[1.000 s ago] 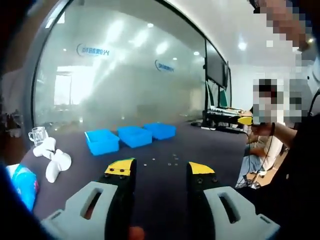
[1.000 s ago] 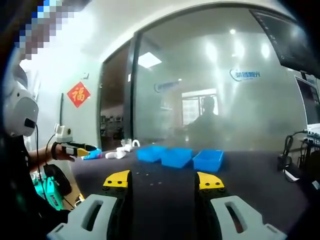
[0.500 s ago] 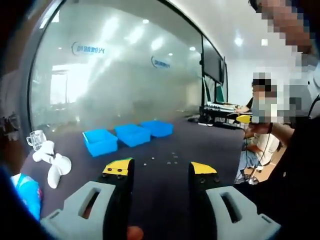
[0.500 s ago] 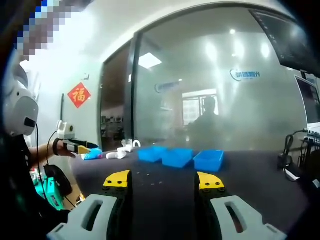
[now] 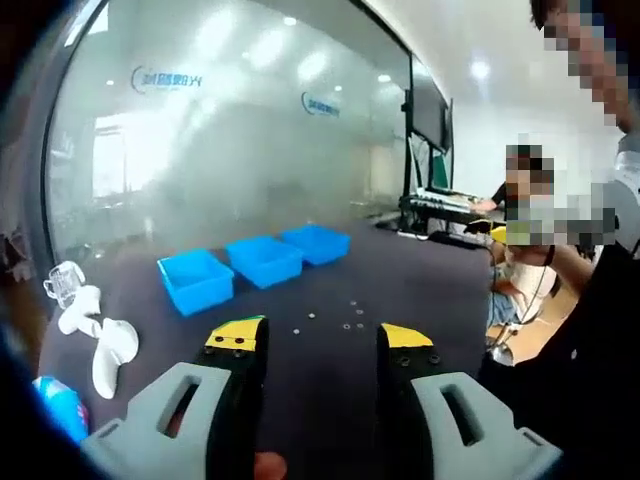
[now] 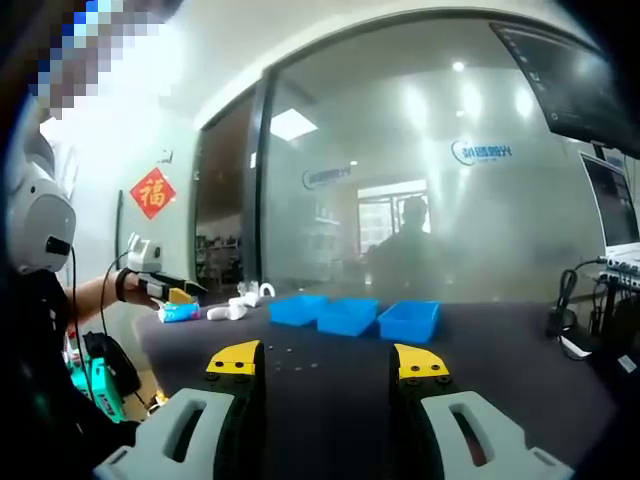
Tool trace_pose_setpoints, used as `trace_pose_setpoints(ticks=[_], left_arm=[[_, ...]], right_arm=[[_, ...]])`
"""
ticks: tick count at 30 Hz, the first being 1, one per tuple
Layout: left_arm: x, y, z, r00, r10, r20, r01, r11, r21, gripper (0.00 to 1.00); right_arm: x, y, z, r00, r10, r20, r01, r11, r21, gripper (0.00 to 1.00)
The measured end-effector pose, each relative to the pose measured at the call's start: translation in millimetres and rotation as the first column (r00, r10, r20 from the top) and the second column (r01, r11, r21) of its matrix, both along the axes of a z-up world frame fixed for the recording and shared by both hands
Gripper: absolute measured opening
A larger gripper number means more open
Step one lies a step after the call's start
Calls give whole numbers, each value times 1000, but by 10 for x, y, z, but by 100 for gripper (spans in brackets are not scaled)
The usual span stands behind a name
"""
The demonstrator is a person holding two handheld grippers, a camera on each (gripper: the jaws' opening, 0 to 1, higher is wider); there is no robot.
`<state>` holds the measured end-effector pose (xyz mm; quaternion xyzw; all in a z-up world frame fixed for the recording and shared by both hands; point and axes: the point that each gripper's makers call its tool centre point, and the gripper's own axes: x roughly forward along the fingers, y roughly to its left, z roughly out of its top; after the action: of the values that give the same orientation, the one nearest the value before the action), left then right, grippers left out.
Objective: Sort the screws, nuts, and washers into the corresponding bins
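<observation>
On dark surface (image 5: 420, 290), 3 blue bins (image 5: 262, 260) sit far; loose hardware (image 5: 345, 320) near; both tongs (image 5: 320, 345) (image 6: 325, 362) apart, empty.

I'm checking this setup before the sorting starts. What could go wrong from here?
The small parts lie loose and tiny on the dark table, so the open left gripper may pinch badly or flick one away. The three blue bins look alike, so a part could land in the wrong one. The white objects beside them might get knocked.
</observation>
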<state>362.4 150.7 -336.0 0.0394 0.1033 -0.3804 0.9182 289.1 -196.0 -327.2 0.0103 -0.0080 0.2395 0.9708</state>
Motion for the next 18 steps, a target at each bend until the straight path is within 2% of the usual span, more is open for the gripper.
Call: trace_pose_setpoints(ticks=[3,7,11,18], left_arm=[[87,-66,-49,999,-34,-24,35,998,48,43],[230,-142,-51,998,-54,-44,57,996,67,43],[339,-208,-139,994,-78,-78,89,986,140,43],[544,-275,-214,988,-78,-134,102,979,176,43]], right_arm=[[-6,-16,7,1000,0,1,0,1000,-5,45],[-14,-16,22,1000,4,5,-4,1000,-9,45],[-16,-12,25,1000,6,7,-6,1000,-6,45],[-6,22,31,1000,12,11,-12,1000,-5,45]])
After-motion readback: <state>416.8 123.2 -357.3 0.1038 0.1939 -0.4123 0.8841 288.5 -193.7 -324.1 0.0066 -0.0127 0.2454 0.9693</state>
